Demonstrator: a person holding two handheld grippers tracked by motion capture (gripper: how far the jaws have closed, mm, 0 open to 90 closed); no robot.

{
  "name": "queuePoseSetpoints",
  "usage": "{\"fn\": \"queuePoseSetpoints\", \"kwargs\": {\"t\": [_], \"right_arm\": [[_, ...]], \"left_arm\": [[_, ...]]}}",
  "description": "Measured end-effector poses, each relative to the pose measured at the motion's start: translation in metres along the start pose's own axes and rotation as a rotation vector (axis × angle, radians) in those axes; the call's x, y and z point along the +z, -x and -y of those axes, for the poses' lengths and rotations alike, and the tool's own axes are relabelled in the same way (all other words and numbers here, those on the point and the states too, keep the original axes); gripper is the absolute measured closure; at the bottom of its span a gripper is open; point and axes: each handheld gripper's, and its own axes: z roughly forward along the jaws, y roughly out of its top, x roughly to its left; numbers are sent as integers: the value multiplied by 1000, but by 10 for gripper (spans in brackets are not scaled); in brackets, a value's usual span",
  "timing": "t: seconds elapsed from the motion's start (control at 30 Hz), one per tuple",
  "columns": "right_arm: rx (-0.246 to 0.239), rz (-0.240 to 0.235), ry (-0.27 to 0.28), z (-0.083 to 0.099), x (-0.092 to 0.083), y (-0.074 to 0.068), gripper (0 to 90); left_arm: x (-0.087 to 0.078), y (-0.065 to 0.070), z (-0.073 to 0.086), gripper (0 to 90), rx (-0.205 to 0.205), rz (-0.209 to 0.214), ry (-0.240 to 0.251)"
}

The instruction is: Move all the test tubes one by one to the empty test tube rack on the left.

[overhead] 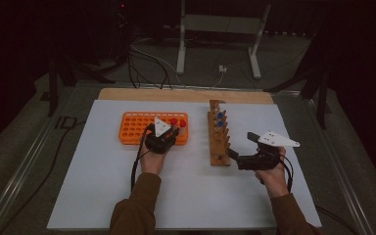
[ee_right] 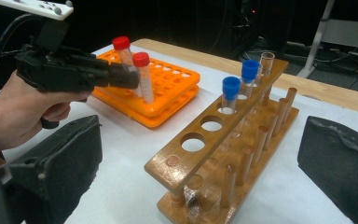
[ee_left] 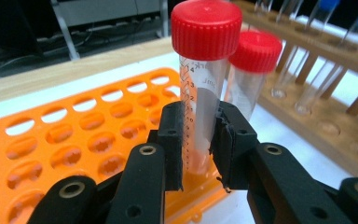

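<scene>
My left gripper [ee_left: 200, 140] is shut on a clear tube with a red cap [ee_left: 204, 93]. The tube stands upright, its lower end in a hole at the right end of the orange rack [ee_left: 74, 135]. A second red-capped tube [ee_left: 254, 60] stands just behind it in the same rack. In the high view the left gripper [overhead: 169, 133] sits at the orange rack's [overhead: 132, 127] right end. My right gripper [overhead: 240, 145] is open beside the near end of the wooden rack [overhead: 219, 142]. Its jaws stand wide apart with nothing between them. Two blue-capped tubes [ee_right: 231, 88] stand in the wooden rack [ee_right: 214, 140].
An uncapped clear tube [ee_right: 266, 60] stands at the wooden rack's far end. The racks rest on a white mat [overhead: 103, 186] over a wooden tabletop. Cables and a metal stand leg [overhead: 181, 44] lie on the dark floor beyond the table.
</scene>
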Motion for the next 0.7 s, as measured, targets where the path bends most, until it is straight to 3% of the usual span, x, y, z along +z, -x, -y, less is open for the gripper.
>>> {"fn": "queuePoseSetpoints", "kwargs": {"t": [0.23,0.53,0.7], "right_arm": [[0,-4,-5,0,1,-1,2],[-2,-9,-10,1,2,-3,2],[-1,-8,-7,1,2,-2,2]], "left_arm": [[5,1,3,745,28,-2,-40],[5,0,3,735,22,1,-59],[0,-3,3,590,-1,7,-53]]}}
